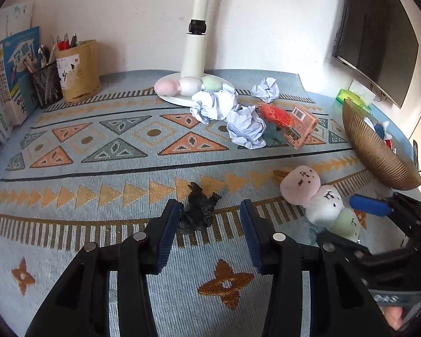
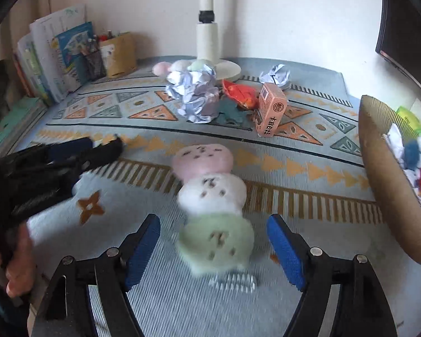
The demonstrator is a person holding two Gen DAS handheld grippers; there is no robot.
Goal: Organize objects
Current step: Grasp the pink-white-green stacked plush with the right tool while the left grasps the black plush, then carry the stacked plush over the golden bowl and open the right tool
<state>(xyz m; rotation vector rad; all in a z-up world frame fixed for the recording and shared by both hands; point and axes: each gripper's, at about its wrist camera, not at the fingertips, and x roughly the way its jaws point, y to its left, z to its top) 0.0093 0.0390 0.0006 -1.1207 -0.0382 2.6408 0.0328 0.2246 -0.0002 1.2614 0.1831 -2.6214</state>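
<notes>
Scene: we are working over a patterned cloth (image 1: 98, 168) on a table, with a ribbed brown basket (image 2: 384, 193) at the right edge already holding small toys and paper.
Left gripper (image 1: 210, 219): we are holding its jaws spread, with the black figurine (image 1: 199, 210) standing between them; the figurine is touching or nearly touching the left pad, and the right pad is standing clear of it, so nothing is being pinched.
Right gripper (image 2: 213, 241): we are holding its jaws wide apart on either side of the green end of the plush dumpling skewer (image 2: 210, 202), and neither pad is pressing on it.
Plush position: it is lying on the cloth, pink ball farthest from us, white in the middle, green nearest, just left of the basket.
Blur: the right wrist view is smearing, so we cannot tell whether the plush is resting fully flat.
Step in hand: we are judging this as lining up both grasps before closing.
Doing it well, right: we are wanting the pads centred on the green ball, or better on the white one, so the plush is hanging balanced once lifted.
Doing it well, left: we are needing to shift sideways until the figurine is sitting mid-gap, otherwise closing is likely tipping it over.
Clutter: crumpled paper balls (image 1: 238, 120), a pink carton (image 2: 270, 109) and an orange toy (image 2: 240, 94) are lying farther back near the lamp base (image 1: 182, 95), well clear of both grasps.
</notes>
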